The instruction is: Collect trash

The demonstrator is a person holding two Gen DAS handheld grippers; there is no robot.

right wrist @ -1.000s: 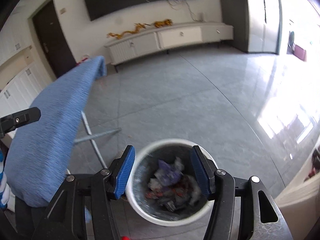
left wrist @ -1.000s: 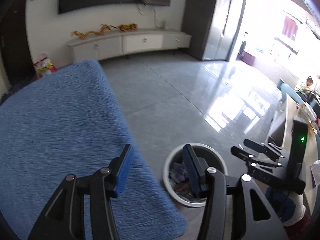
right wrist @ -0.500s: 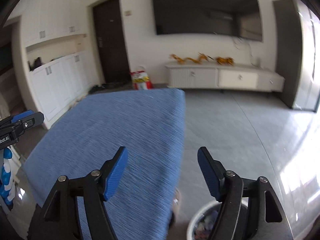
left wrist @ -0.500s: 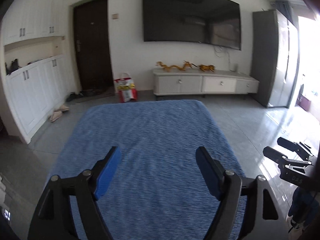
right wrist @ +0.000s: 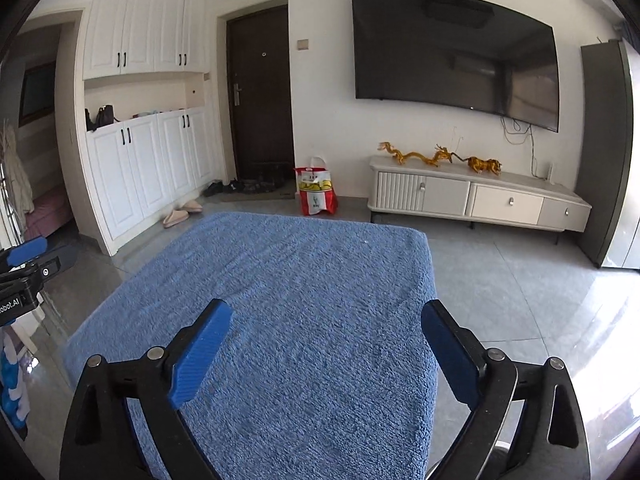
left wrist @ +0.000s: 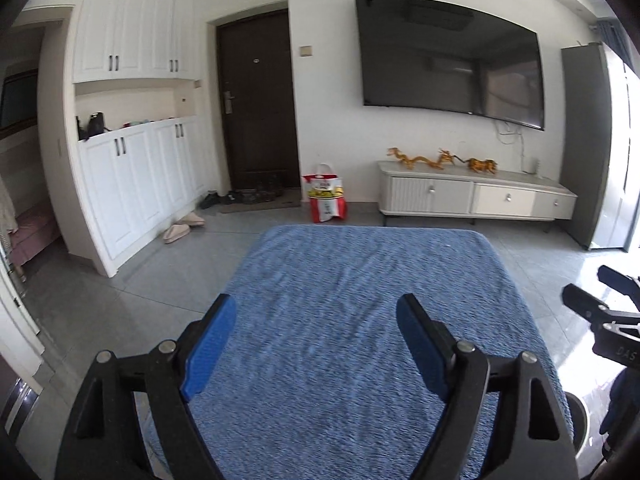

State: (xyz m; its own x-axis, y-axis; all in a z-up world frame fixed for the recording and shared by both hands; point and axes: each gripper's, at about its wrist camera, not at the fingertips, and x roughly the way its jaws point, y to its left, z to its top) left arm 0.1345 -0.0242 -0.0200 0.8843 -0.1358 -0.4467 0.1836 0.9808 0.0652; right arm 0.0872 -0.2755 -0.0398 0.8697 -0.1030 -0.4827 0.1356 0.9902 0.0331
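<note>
Both grippers have swung up and away from the white trash bin since a second ago, when the right one hung straight over its crumpled litter; now both look across the blue towel-covered table toward the far wall. In the left wrist view, the left gripper has its blue-padded fingers wide apart and its jaws are opening, with nothing between them — only towel beneath. A grey rim of the trash bin peeks out just right of the right-hand finger, past the table's edge; its contents are hidden. The right gripper likewise has its jaws opening, fingers spread and empty, hovering over the table's right side, with bare grey floor tiles beyond the right finger. Ahead of both sets of fingers stand a wall-mounted television, a low white cabinet bearing golden dragon figures, and a red-and-yellow shopping bag beside a dark door.
</note>
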